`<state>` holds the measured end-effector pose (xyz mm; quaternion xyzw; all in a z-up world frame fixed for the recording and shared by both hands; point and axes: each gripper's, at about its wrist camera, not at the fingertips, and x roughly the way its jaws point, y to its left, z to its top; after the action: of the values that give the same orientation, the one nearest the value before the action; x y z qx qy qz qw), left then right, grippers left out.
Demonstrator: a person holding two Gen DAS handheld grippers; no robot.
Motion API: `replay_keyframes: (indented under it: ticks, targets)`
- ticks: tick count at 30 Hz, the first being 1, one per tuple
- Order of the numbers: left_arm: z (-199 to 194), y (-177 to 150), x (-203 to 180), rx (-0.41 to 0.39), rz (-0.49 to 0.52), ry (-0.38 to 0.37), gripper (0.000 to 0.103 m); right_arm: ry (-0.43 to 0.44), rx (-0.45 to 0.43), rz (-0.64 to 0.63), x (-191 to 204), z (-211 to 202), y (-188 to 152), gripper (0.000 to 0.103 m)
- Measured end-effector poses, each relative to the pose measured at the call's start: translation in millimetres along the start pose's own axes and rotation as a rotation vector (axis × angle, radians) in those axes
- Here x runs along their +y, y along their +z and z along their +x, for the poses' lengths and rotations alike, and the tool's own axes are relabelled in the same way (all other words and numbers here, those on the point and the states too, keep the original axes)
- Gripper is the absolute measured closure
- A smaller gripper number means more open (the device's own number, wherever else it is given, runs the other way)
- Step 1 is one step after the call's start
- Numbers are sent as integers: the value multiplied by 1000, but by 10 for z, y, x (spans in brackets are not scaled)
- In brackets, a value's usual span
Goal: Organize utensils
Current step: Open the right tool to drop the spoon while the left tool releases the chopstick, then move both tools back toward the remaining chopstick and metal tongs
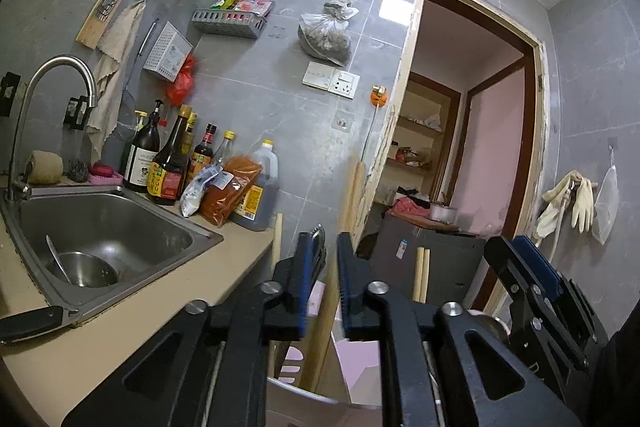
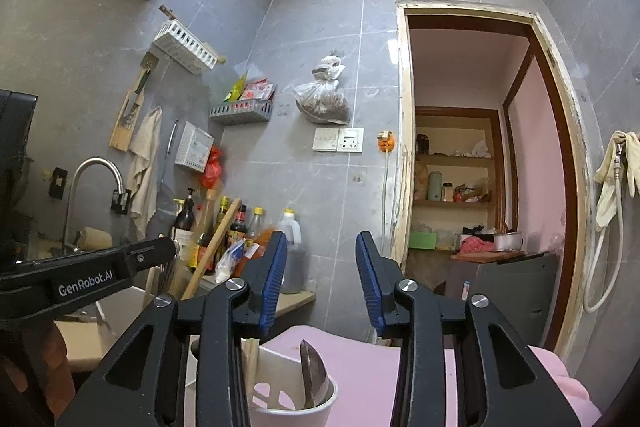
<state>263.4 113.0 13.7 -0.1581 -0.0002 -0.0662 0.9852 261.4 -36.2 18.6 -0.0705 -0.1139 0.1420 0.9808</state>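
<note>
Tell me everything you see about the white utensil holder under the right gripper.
The white utensil holder looks like smooth plastic, round, open at the top, with cut-out slots in its wall through which the pink surface behind it shows. It stands upright, low in the right wrist view, partly hidden by the gripper's frame. A metal spoon leans inside it, bowl up, and pale chopsticks stand at its left side. Its base is out of view.

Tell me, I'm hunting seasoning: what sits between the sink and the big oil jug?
Dark sauce bottles, a white packet and a red powder bag, clearest in the left wrist view.
</note>
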Motion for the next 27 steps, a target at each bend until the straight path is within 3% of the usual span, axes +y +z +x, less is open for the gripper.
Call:
replay_keyframes:
  ticks: [8, 13, 20, 25, 27]
  targets:
    - [-81, 112, -26, -18, -19, -9, 78, -16, -13, 38, -97, -54, 80, 56]
    - [-146, 238, -101, -19, -36, -38, 53, -49, -42, 91, -290, -134, 247, 42]
    - [-248, 338, -299, -25, -9, -75, 31, -100, -50, 145, -621, -288, 456, 20]
    - [-253, 330, -513, 30, 8, -118, 8, -142, -30, 138, -875, -442, 551, 8]
    - [-256, 317, -603, 56, 21, -135, 6, -156, -14, 141, -984, -512, 559, 2]
